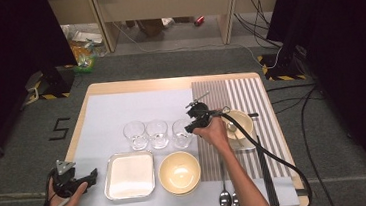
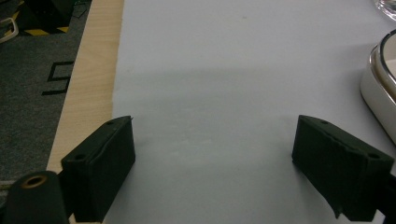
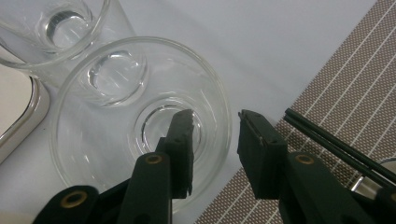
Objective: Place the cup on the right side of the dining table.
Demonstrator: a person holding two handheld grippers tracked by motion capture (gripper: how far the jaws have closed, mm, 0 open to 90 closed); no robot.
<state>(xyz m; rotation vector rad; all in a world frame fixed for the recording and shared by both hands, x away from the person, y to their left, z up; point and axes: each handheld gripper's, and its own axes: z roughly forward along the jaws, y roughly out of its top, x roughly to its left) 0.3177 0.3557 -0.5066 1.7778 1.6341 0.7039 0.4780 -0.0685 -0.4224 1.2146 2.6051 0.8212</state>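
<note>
While the right hand-held gripper (image 3: 212, 135) straddles the rim of the rightmost drinking glass (image 3: 116, 140), one jaw sits inside it and one outside, partly closed with a gap left at the wall. Left hand-held gripper (image 2: 215, 154) rests wide open over bare tabletop (image 2: 210, 70), a metal tray (image 2: 380, 88) just right of it.

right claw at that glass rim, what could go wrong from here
The right claw straddles the rim of the nearest glass, one jaw inside and one outside; a thin-wall pinch could slip or tip it. The middle glass stands very close behind, so a tilt might knock it. Black chopsticks lie close beside the outer jaw and could get nudged.
</note>
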